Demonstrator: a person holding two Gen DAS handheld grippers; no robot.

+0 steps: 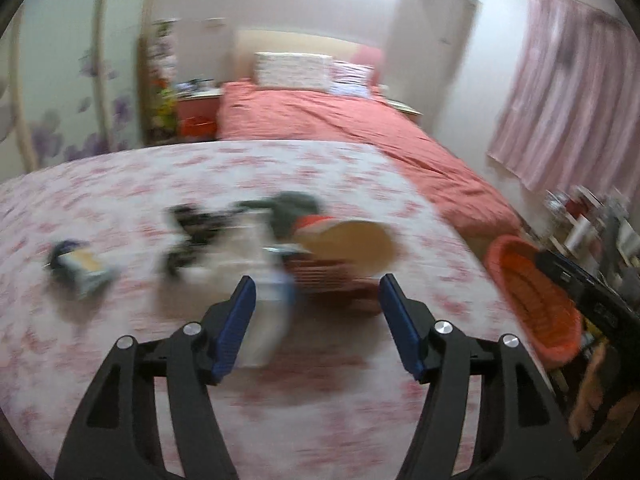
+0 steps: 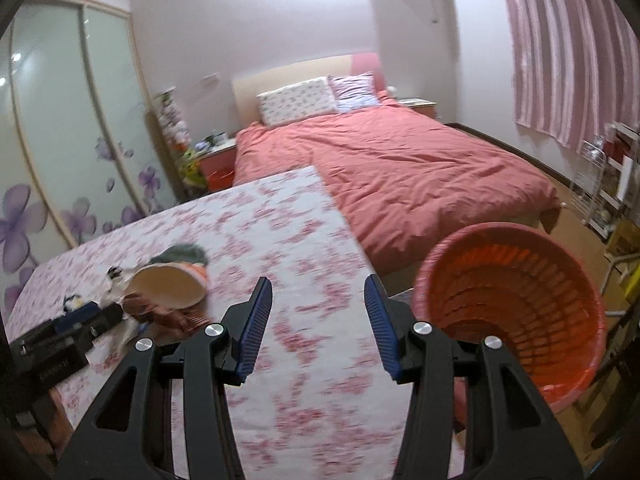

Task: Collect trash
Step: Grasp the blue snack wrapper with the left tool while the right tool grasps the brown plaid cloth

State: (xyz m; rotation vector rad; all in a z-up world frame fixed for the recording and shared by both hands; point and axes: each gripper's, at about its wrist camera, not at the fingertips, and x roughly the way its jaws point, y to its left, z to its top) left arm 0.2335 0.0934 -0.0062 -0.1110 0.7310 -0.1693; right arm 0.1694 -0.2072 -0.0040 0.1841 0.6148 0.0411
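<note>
Blurred trash lies on a table with a pink flowered cloth (image 1: pixel 120 184): a tipped paper cup (image 1: pixel 352 246), a grey-green wad (image 1: pixel 294 208), a white wrapper (image 1: pixel 264 320), dark bits (image 1: pixel 192 232) and a small blue and yellow packet (image 1: pixel 80 266). My left gripper (image 1: pixel 316 312) is open and empty just above the wrapper and cup. My right gripper (image 2: pixel 318 316) is open and empty over the cloth (image 2: pixel 280 220), right of the cup (image 2: pixel 170 288). An orange bin (image 2: pixel 516 300) stands beside the table's right edge; it also shows in the left wrist view (image 1: pixel 532 296).
A bed with a coral cover (image 2: pixel 400 168) lies behind the table. A wardrobe with flowered glass doors (image 2: pixel 60 140) is at the left. Pink curtains (image 2: pixel 572 48) and a wire rack (image 2: pixel 600 184) are at the right. The left tool's dark body (image 2: pixel 60 340) shows at the table's left.
</note>
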